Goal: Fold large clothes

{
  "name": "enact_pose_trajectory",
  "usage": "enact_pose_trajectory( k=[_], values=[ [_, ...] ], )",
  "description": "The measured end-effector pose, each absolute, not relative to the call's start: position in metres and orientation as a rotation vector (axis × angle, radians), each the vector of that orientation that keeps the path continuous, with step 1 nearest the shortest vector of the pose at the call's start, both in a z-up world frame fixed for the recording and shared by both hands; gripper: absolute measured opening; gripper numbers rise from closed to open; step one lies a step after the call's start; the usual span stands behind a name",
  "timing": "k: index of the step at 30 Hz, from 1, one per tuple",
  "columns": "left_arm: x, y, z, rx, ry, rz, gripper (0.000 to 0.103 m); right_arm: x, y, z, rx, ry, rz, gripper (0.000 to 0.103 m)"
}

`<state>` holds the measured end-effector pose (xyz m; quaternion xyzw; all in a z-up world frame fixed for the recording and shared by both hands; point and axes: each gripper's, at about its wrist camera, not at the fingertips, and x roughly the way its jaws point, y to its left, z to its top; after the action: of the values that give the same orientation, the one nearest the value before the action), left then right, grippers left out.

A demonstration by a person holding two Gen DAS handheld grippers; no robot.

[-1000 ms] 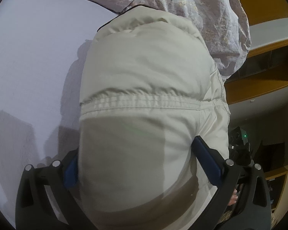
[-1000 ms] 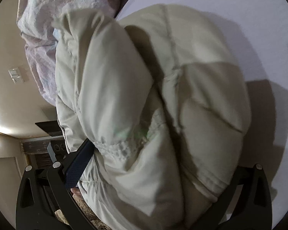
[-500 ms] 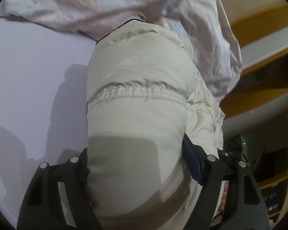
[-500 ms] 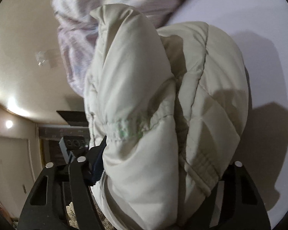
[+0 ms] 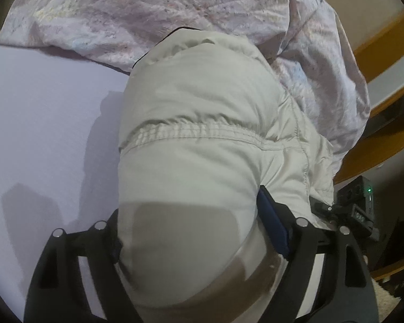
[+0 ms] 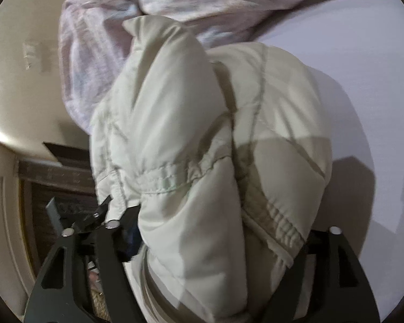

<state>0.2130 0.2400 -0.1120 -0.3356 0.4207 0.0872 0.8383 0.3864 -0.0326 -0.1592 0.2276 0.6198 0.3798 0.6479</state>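
Observation:
A cream padded jacket (image 5: 202, 113) fills the middle of the left wrist view, bunched and folded, with an elastic seam across it. My left gripper (image 5: 191, 231) is shut on a thick fold of it, jaws wide around the padding. The jacket also fills the right wrist view (image 6: 202, 140). My right gripper (image 6: 218, 239) is shut on another fold of the jacket. Both hold it above the pale lilac bed sheet (image 5: 40, 123). The gripped parts hide the fingertips.
A crumpled pink floral duvet (image 5: 175, 10) lies beyond the jacket, also in the right wrist view (image 6: 94, 53). Wooden shelving (image 5: 385, 140) stands at the right. The other gripper's camera housing (image 5: 358, 204) shows at the right. A beige wall (image 6: 21, 80) is at the left.
Both grippers have carried the jacket toward the duvet and tilted; more duvet shows now and less bare sheet. The grips have stayed the same.

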Motion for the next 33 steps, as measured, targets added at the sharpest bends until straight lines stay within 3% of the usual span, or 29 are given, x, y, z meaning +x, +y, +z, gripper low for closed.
enact_pose_trajectory(
  k=[3,7,13,18,21,28,33],
  values=[
    [0.212,0.238,-0.109,-0.654,0.907,0.198,0.089,0.383,-0.029,-0.152,0.454,1.432,0.784,0.091],
    [0.205,0.239,-0.093,-0.595,0.935,0.220,0.089,0.375,-0.045,-0.121,0.342,1.382,0.704,0.092],
    [0.195,0.220,-0.054,-0.350,0.873,0.282,0.093,0.368,-0.079,-0.070,0.220,1.124,0.597,0.092],
    [0.215,0.211,-0.050,-0.275,0.887,0.315,0.094,0.346,-0.024,-0.055,-0.079,0.975,0.636,0.054],
    [0.224,0.207,-0.051,-0.253,0.889,0.330,0.094,0.344,-0.003,-0.056,-0.151,0.919,0.626,0.037],
    [0.243,0.201,-0.063,-0.163,0.932,0.336,0.095,0.351,0.024,-0.077,-0.221,0.900,0.583,0.035],
    [0.252,0.196,-0.077,-0.131,0.944,0.336,0.101,0.349,0.030,-0.106,-0.252,0.926,0.542,0.035]
  ],
)
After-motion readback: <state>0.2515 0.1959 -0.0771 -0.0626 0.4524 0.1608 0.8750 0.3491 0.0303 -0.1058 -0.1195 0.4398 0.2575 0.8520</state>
